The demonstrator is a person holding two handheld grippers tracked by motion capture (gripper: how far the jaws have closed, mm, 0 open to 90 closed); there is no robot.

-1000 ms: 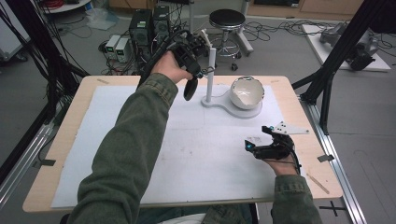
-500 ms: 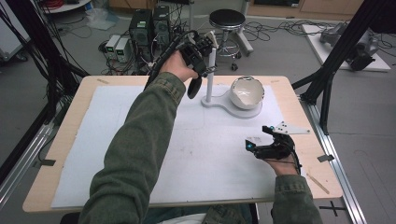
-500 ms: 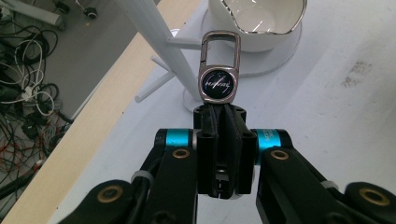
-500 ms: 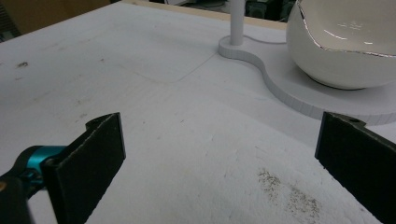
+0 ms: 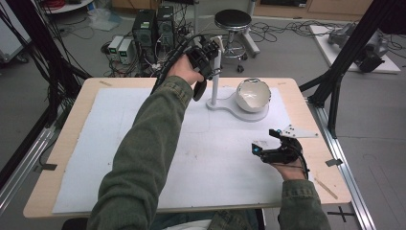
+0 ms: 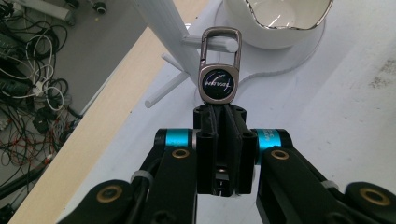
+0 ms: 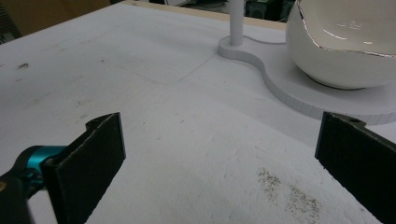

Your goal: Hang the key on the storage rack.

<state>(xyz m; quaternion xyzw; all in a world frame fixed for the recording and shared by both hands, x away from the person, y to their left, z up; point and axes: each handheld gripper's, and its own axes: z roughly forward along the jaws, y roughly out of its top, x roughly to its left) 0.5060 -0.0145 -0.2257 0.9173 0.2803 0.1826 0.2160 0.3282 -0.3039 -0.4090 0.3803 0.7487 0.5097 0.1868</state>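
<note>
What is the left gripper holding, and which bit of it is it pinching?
The left gripper pinches a metal keychain by the bottom edge of its round badge end; its loop sits over a peg of the white stand.

The keyring [image 6: 218, 70] bears a small, unreadable logo word.

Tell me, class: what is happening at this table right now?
A person works with a gripper in each hand. The left gripper is shut on a metal key ring and holds its loop around a peg of the white stand. A white bowl sits on the stand's base beside it. The right gripper rests open over the white mat, holding nothing.
</note>
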